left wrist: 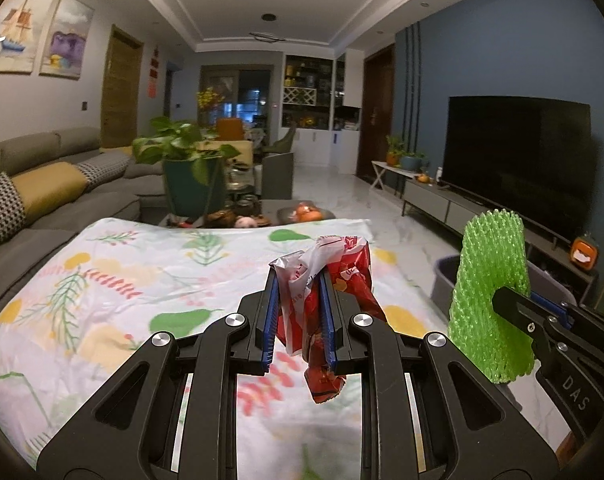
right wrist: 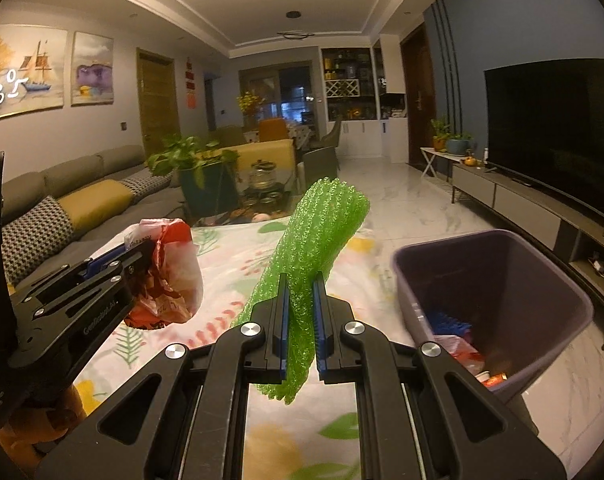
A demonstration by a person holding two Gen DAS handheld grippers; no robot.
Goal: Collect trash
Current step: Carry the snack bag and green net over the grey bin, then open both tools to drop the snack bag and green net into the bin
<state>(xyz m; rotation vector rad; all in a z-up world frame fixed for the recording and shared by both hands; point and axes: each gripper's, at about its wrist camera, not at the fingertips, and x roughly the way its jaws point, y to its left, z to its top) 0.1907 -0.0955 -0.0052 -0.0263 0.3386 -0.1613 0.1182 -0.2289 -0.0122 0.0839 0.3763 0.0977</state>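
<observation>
Risk: my left gripper (left wrist: 298,292) pinches wrapper (left wrist: 325,276), right gripper (right wrist: 300,296) pinches net (right wrist: 313,240); bin (right wrist: 557,280) sits right-forward, early release litters cloth (left wrist: 102,280).

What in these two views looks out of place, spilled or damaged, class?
Nothing looks spilled or broken. The crumpled red wrapper in the left hand-held gripper and the green foam net in the right hand-held gripper are held above the table; the purple bin stands upright.
</observation>
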